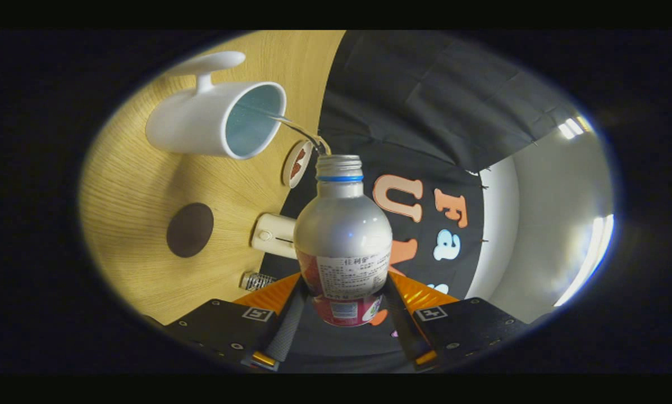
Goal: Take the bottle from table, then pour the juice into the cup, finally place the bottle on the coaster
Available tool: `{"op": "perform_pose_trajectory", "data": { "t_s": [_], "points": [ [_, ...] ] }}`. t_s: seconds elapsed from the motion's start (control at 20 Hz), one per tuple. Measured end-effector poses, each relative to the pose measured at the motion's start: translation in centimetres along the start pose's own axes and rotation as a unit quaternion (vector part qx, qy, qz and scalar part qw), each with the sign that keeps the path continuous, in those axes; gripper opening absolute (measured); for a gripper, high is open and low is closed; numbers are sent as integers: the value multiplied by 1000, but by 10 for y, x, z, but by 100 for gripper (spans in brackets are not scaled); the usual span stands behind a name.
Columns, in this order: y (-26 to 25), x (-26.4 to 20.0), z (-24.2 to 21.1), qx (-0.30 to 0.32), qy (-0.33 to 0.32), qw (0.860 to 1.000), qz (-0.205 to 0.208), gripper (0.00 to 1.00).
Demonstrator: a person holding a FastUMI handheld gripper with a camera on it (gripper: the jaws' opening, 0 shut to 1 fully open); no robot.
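My gripper [344, 306] is shut on a silver bottle [342, 230] with a red and white label, both fingers pressing its lower body. The whole view is rolled sideways, so the bottle is tipped over. Its uncapped mouth [338, 163] points at a white mug [215, 118] with a pale blue inside, standing on the wooden table [139, 185]. A thin clear stream [302, 132] runs from the mouth into the mug. A dark brown round coaster [190, 230] lies on the table beside the mug, apart from it.
A small round disc with a brown print [297, 164] lies near the bottle's mouth. A cream-coloured box-like device [273, 234] and a small silver ridged cap [256, 280] sit by the table's edge, close to the fingers. The black cloth wall stands beyond.
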State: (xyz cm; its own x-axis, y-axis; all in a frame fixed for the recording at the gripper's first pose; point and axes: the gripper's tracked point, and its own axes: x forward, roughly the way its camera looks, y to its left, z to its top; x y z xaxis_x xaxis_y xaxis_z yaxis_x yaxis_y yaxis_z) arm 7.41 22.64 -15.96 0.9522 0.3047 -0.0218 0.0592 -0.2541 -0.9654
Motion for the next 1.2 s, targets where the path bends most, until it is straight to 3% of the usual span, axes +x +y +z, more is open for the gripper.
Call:
{"op": "perform_pose_trajectory", "data": {
  "t_s": [1.2],
  "points": [
    [-21,11,-2,-72,-28,997,-18,76]
  ]
}}
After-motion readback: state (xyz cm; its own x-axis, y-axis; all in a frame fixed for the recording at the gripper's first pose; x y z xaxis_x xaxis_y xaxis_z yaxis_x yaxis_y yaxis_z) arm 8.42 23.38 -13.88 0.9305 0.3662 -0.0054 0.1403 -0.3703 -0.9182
